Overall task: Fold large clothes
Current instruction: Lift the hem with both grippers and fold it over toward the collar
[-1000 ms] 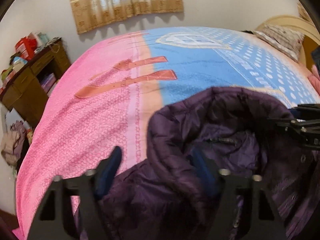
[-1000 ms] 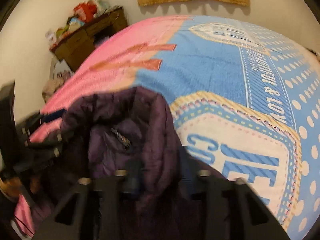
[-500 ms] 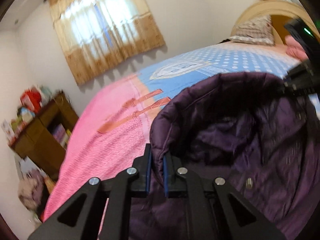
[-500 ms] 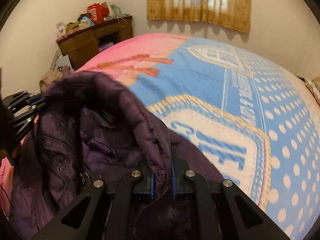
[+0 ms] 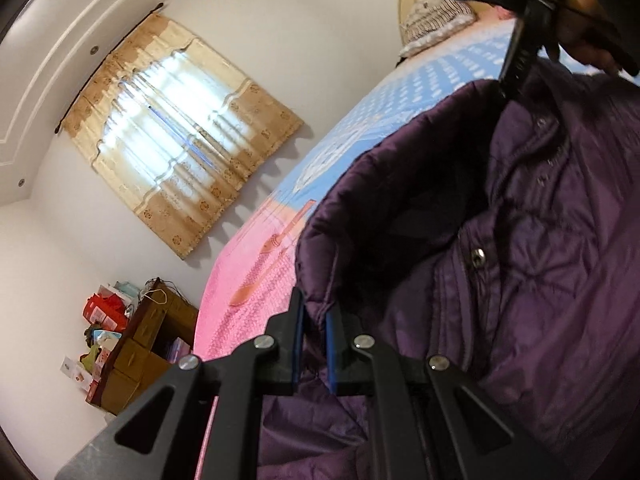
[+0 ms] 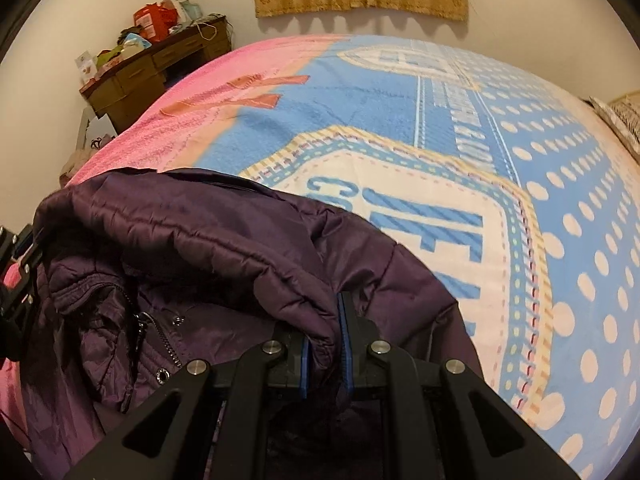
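Observation:
A dark purple quilted jacket (image 5: 540, 260) with a hood, zipper and snap buttons hangs between my two grippers above the bed. My left gripper (image 5: 314, 320) is shut on the edge of the jacket's hood or collar. My right gripper (image 6: 325, 332) is shut on another fold of the same jacket (image 6: 224, 248). The right gripper also shows at the top right of the left wrist view (image 5: 516, 68), and part of the left gripper shows at the left edge of the right wrist view (image 6: 16, 276). The jacket's lower part is hidden below the frames.
The bed (image 6: 460, 128) has a pink and blue blanket with dots and lettering. A wooden desk (image 6: 160, 64) with clutter stands at the far left wall. A curtained window (image 5: 180, 136) is behind. A pillow (image 5: 436, 20) lies at the headboard.
Both grippers went from open around the jacket to shut on it, then lifted it. The left wrist view has tilted upward and rolled, and the jacket now hangs spread between them.

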`<action>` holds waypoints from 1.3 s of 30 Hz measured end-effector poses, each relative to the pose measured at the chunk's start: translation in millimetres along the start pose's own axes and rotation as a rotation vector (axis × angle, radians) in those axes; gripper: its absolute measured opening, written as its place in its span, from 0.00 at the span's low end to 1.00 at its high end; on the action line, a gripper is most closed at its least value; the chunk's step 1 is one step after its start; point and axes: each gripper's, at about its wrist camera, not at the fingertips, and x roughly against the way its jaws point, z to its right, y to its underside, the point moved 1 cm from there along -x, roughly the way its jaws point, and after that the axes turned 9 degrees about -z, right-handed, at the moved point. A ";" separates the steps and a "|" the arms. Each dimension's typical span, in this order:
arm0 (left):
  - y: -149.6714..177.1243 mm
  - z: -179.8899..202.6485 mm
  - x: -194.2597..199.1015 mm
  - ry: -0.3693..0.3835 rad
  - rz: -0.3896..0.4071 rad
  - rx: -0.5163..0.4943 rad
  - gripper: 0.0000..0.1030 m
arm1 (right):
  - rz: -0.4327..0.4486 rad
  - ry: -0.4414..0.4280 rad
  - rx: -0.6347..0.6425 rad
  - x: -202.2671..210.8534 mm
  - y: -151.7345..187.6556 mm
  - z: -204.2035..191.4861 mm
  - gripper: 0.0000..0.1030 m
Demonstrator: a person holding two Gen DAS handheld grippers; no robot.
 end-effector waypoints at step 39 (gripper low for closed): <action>31.7 26.1 3.6 -0.043 -0.031 -0.128 0.15 | 0.044 0.259 0.367 -3.8 38.4 -58.7 0.12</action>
